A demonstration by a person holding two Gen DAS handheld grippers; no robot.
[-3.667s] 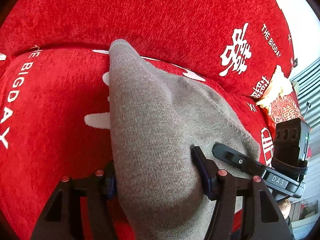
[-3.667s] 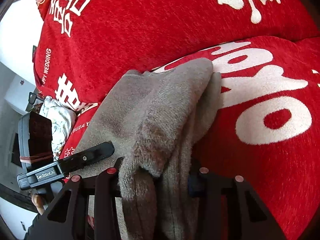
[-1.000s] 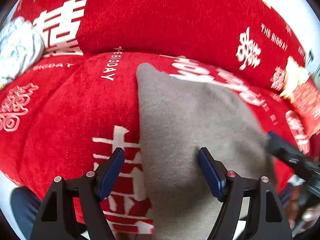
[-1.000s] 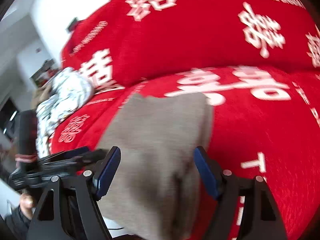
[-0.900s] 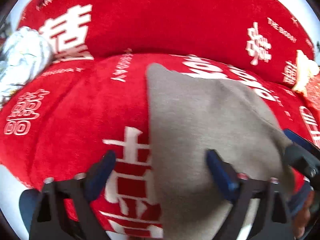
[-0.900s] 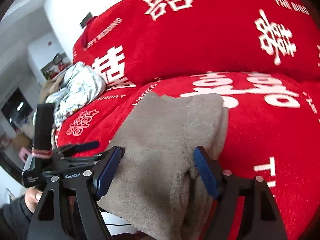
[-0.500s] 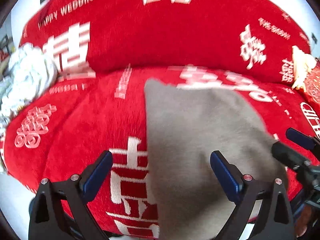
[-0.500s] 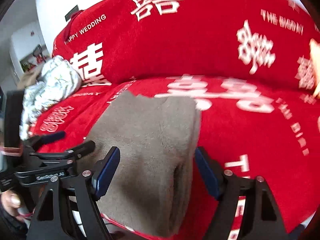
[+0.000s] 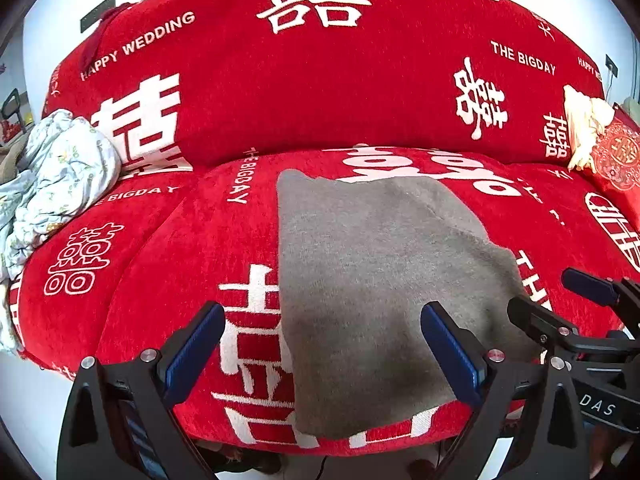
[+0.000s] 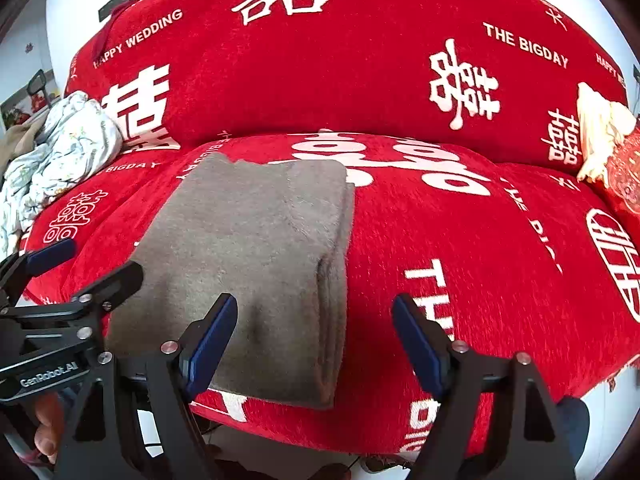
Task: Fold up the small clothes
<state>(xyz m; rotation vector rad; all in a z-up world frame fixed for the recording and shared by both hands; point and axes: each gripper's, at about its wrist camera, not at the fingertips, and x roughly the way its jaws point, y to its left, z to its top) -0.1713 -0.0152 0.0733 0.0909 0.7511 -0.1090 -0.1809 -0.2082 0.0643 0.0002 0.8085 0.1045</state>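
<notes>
A grey knitted garment (image 9: 368, 280) lies folded flat on the red sofa seat (image 9: 168, 264). It also shows in the right wrist view (image 10: 256, 256), with its stacked folded edges on its right side. My left gripper (image 9: 320, 352) is open and empty, held back near the seat's front edge above the garment's near left part. My right gripper (image 10: 314, 340) is open and empty, near the garment's near right corner. The right gripper shows at the right of the left wrist view (image 9: 560, 304); the left gripper shows at the left of the right wrist view (image 10: 84, 268).
A crumpled pale floral cloth (image 9: 48, 184) lies at the sofa's left end. A cream cloth (image 9: 584, 120) and a red patterned cushion (image 9: 616, 156) sit at the right end. The red backrest (image 9: 320, 92) rises behind the seat. The floor lies below the front edge.
Both grippers let go of the grey garment, opened and pulled back from the sofa. The garment now lies flat and folded on the seat.
</notes>
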